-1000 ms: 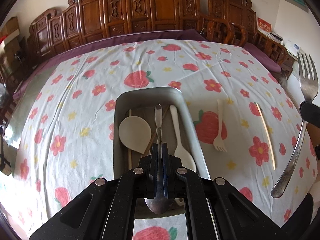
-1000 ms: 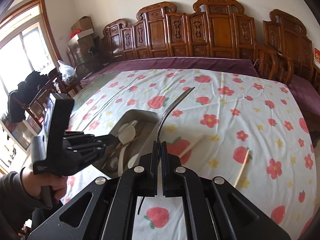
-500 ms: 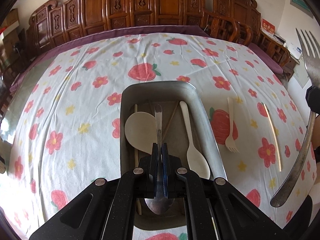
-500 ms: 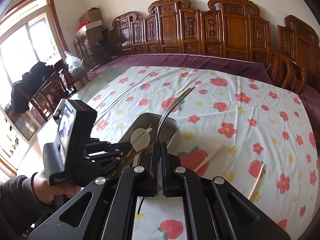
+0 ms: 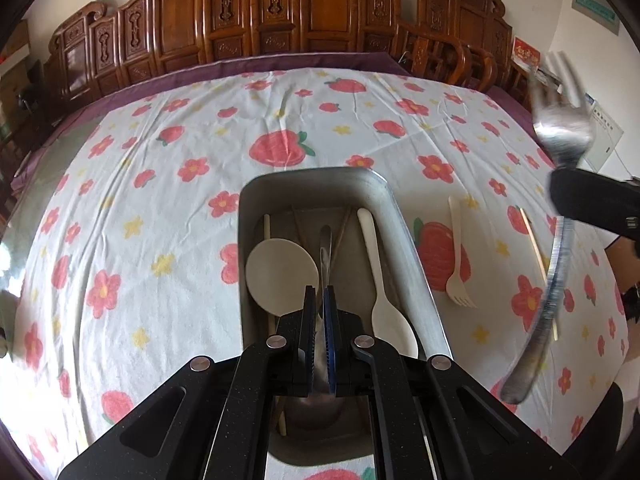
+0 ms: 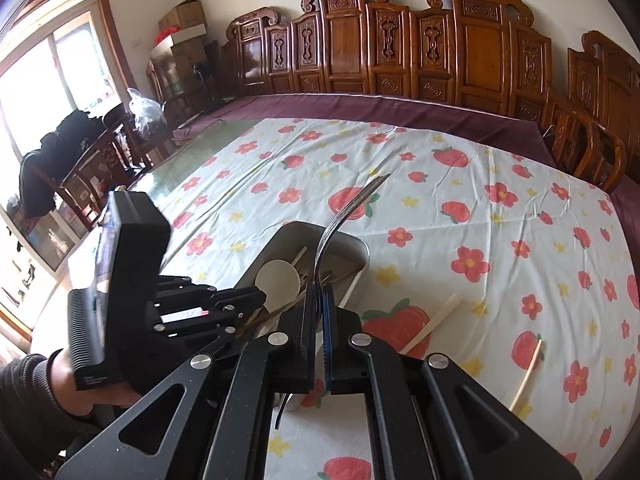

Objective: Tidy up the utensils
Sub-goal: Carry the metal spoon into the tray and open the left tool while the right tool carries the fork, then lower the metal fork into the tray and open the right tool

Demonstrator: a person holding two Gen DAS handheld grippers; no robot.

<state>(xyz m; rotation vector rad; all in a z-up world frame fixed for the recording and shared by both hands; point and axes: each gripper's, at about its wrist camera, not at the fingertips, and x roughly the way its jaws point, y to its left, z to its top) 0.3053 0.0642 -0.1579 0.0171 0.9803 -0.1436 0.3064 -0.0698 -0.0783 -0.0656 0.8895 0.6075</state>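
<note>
My left gripper (image 5: 319,294) is shut on a metal spoon (image 5: 325,246), held low inside the metal tray (image 5: 404,240). In the tray lie a round cream spatula (image 5: 280,270), a cream spoon (image 5: 384,304) and thin sticks. My right gripper (image 6: 319,292) is shut on a metal fork (image 6: 340,220), its tines pointing up over the tray's (image 6: 352,246) right rim. The fork also shows blurred at the right of the left wrist view (image 5: 558,216). The left gripper shows in the right wrist view (image 6: 240,300).
On the flowered tablecloth right of the tray lie a cream plastic fork (image 5: 456,256) and a pale chopstick (image 5: 536,252). They also show in the right wrist view: the plastic fork (image 6: 430,326) and the chopstick (image 6: 526,372). Carved wooden chairs (image 6: 440,48) line the far side.
My left gripper has moved forward and lower into the tray with the metal spoon. My right gripper has carried the metal fork closer to the tray.
</note>
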